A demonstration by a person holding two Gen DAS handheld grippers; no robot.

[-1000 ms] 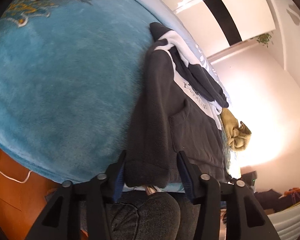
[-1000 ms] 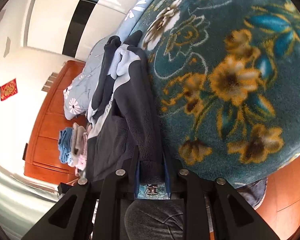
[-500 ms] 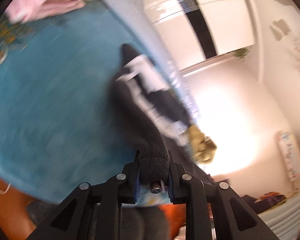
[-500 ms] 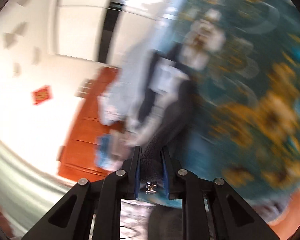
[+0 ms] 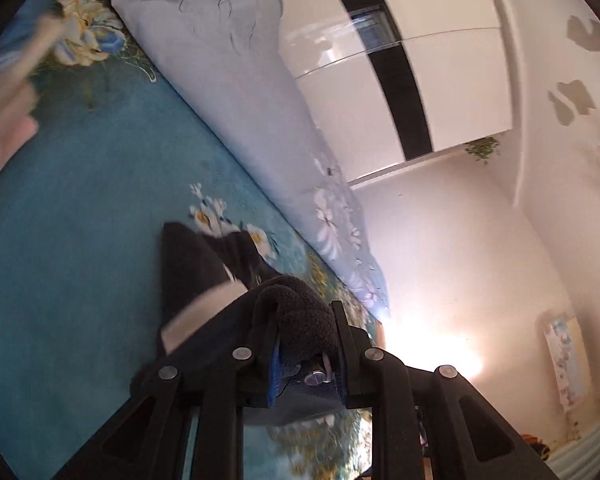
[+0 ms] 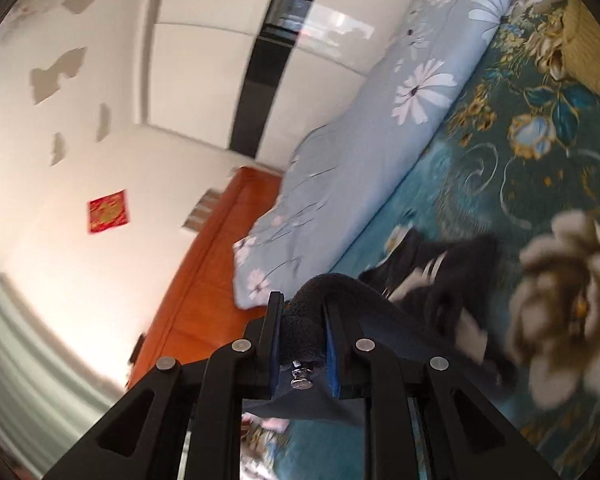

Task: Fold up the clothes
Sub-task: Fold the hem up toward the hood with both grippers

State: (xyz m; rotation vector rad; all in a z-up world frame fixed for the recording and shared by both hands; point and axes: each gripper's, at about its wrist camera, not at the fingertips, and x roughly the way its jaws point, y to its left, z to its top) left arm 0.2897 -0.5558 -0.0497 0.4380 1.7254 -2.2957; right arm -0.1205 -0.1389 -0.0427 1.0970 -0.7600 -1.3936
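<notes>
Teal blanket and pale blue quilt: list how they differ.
The teal blanket is deep teal plush with large gold and cream flowers; the pale blue quilt is smooth, light blue, with white daisies. The blanket lies flat, with the dark fleece garment on it; the quilt is bunched in a long ridge along its far edge. Both are floral bedding.

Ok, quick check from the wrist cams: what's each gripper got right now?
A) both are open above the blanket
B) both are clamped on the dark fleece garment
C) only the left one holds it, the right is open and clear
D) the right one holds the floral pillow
B: the left gripper and the right gripper each have dark fleece garment bunched between closed jaws, above the teal blanket.
</notes>
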